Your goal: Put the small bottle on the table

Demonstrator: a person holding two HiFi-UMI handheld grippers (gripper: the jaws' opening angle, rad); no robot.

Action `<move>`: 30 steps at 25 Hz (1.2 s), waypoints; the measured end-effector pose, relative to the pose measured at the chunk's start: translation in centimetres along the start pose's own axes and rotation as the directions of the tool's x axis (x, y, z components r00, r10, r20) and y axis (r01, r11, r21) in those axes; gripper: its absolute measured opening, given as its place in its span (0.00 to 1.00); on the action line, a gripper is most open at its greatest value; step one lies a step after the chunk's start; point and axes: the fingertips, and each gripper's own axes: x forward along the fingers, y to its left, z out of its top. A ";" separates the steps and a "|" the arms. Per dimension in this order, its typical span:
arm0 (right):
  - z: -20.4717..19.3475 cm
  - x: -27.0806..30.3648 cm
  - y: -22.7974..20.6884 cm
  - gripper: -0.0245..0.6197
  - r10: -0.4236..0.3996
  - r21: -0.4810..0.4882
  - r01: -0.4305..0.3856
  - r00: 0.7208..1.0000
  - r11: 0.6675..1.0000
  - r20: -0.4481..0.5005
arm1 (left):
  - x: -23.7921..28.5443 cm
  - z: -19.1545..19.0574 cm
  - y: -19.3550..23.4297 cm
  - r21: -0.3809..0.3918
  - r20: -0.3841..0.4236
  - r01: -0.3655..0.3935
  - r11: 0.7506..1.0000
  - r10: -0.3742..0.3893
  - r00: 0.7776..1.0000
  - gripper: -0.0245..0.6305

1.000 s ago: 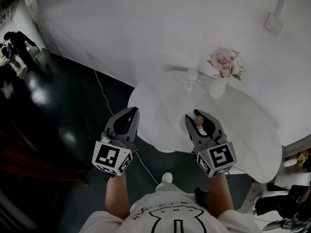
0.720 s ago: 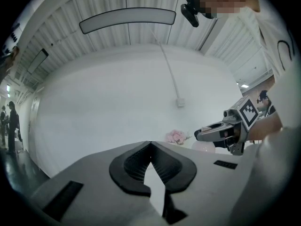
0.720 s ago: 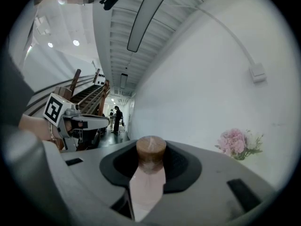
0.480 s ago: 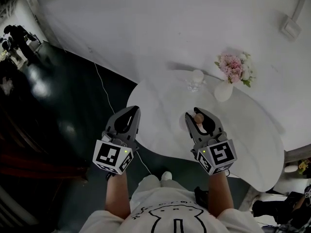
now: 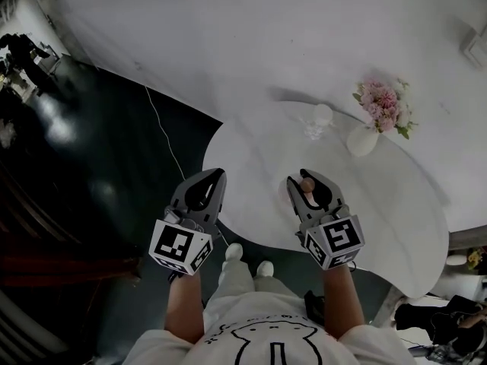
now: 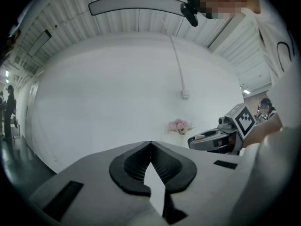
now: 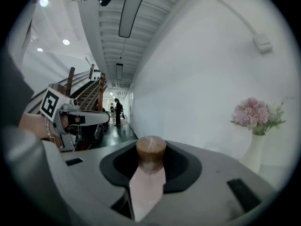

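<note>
The small bottle [image 7: 149, 166], pale pink with a brown round cap, stands upright between the jaws of my right gripper [image 7: 150, 149], which is shut on it. In the head view the bottle's cap [image 5: 307, 184] shows inside the right gripper [image 5: 309, 185], held above the near edge of the white table [image 5: 396, 211]. My left gripper [image 5: 211, 182] hangs level over the dark floor just left of the table edge; in the left gripper view its tips [image 6: 150, 145] meet with nothing between them.
A white vase of pink flowers [image 5: 378, 112] and a small clear glass piece [image 5: 319, 120] stand at the table's far side near the white wall. A cable [image 5: 163, 139] runs across the dark floor. People stand far off at the left [image 5: 19, 52].
Both grippers have sunk and moved toward the table, which now lies closer beneath the right one. The person's feet have stepped forward. The bottle stays gripped.
</note>
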 end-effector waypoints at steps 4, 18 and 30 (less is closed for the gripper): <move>-1.5 2.8 0.4 0.22 0.001 0.021 0.000 0.999 1.000 -0.043 | 0.9 -1.3 1.6 -0.020 -0.032 0.025 0.999 -0.026 0.999 0.04; -7.3 11.6 -0.5 0.22 -0.002 0.057 0.011 0.987 0.998 -0.164 | 4.4 -4.5 5.6 -0.077 -0.075 0.083 0.994 -0.089 0.993 0.04; -11.6 16.7 -2.2 0.22 0.019 0.060 -0.005 0.971 0.998 -0.237 | 7.0 -6.9 7.0 -0.105 -0.111 0.099 0.990 -0.110 0.988 0.04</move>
